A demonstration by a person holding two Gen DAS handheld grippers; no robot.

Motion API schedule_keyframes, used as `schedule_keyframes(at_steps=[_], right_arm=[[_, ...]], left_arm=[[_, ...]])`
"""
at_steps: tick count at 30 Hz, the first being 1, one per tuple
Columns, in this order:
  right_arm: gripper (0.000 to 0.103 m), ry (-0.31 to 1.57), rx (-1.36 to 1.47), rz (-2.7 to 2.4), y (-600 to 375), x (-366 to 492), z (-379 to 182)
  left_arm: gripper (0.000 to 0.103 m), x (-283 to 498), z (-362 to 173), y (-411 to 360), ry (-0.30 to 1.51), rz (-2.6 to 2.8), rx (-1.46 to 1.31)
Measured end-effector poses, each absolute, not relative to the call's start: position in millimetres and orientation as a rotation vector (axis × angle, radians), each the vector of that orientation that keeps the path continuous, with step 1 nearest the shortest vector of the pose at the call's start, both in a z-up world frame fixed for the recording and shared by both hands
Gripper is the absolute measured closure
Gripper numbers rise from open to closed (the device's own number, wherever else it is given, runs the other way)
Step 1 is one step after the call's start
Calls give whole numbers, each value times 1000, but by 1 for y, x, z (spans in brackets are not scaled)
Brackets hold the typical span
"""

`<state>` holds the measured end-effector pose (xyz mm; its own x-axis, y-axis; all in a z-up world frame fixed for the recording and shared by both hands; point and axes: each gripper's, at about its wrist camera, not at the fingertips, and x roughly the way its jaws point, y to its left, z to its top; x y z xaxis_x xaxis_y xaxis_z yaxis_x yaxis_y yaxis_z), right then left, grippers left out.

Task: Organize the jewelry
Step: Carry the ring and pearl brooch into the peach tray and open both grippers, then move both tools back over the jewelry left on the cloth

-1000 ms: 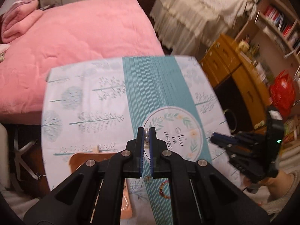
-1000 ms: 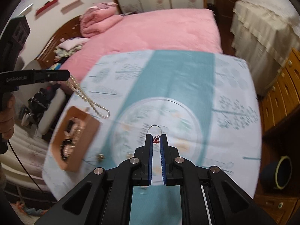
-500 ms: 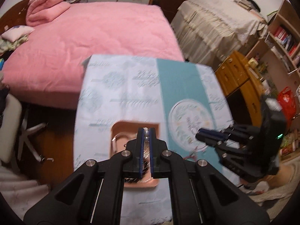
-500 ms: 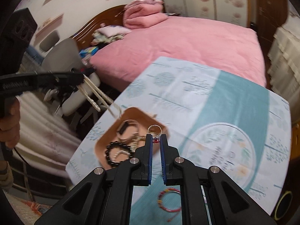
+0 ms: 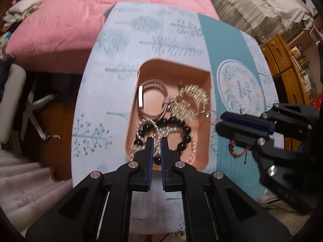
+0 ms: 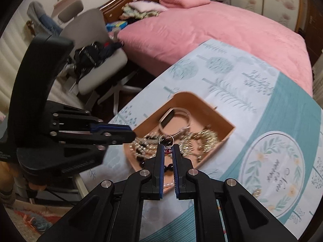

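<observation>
A peach tray [image 5: 173, 64] on the tablecloth holds a black bead bracelet [image 5: 182, 122], a gold chain piece [image 5: 191, 98], a white band [image 5: 153, 100] and a pearl necklace [image 5: 191, 149]. My left gripper [image 5: 156, 140] hangs low over the tray's near end, shut on a strand of the pearls, whose loops lie in the tray. My right gripper [image 6: 168, 147] hovers above the tray [image 6: 222, 121], shut on a silver ring with red beads [image 6: 166, 141]. In the right wrist view the left gripper [image 6: 132, 134] reaches in from the left.
A red woven bracelet [image 5: 236, 151] lies on the teal stripe right of the tray. A small ring [image 6: 286, 170] and a gold earring [image 6: 256, 191] rest on the round print. A pink bed [image 6: 222, 30] and a grey chair [image 6: 97, 46] border the table.
Both grippers swung left from the round print to above the tray. The left one came down, and the pearl necklace now rests in the tray.
</observation>
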<state>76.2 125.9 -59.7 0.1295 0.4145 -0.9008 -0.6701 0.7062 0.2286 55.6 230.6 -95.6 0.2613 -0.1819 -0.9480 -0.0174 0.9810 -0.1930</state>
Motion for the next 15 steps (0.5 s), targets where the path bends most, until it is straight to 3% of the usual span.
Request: schedule_keyframes(at_steps=[3, 6, 11, 15], right_arm=[[95, 1216, -290, 819, 139, 70, -75], [95, 1239, -308, 835, 149, 68, -88], [88, 1283, -306, 850, 153, 62, -102], [77, 1262, -300, 851, 147, 56, -100]], left_arm=[[99, 51, -99, 235, 1304, -93, -188], [91, 49, -99, 241, 1306, -64, -187], [62, 46, -99, 250, 1295, 8, -195], [61, 46, -97, 250, 1288, 2, -218]])
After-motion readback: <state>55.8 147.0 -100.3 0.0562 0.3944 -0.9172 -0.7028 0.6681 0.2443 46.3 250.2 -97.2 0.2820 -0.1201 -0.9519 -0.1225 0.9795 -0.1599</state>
